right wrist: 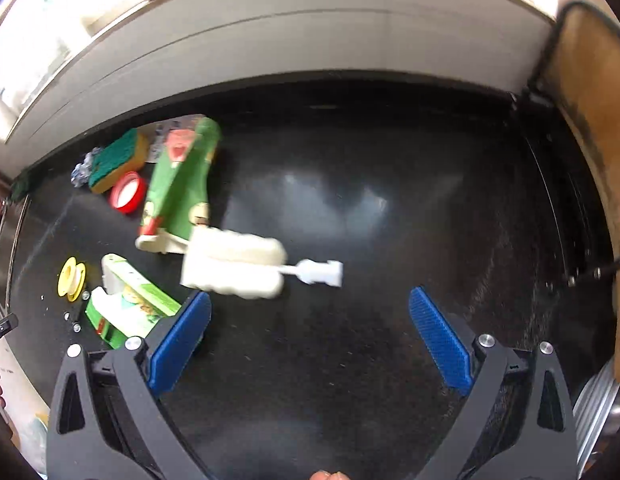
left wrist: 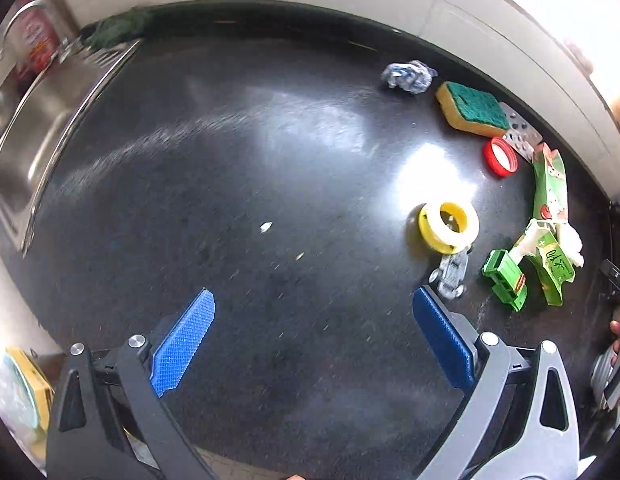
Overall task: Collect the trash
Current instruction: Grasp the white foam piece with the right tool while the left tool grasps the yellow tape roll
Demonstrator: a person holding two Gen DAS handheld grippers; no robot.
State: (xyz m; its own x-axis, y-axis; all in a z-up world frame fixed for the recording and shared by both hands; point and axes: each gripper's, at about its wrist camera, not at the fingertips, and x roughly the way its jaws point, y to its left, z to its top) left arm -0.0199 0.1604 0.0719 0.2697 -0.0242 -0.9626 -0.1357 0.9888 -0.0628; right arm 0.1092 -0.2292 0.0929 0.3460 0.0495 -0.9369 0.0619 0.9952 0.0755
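On the black countertop [left wrist: 270, 160] the trash lies strewn toward the right side of the left wrist view, and the steel sink [left wrist: 34, 136] sits at the far left. Going rightward from the sink: a small white scrap [left wrist: 266, 227] lies alone mid-counter, then a crumpled blue-and-white wrapper [left wrist: 408, 75] near the back wall, a yellow-and-green sponge [left wrist: 471, 110] just beside it, a red lid [left wrist: 500, 157], a yellow tape spool [left wrist: 449, 227] with a small grey toy car [left wrist: 451, 274] touching its near side, a green toy truck [left wrist: 505, 280], and crushed green cartons [left wrist: 549, 184] by the right edge. The left gripper [left wrist: 313, 340] hangs over bare counter with its blue pads wide apart, holding nothing. In the right wrist view a white bottle brush [right wrist: 238, 268] lies across the counter, its head against the tall green carton [right wrist: 178, 184] and a flattened green box [right wrist: 130, 308] just left of it. The right gripper [right wrist: 310, 336] is likewise spread and empty, its left pad [right wrist: 178, 348] overlapping that box's corner.
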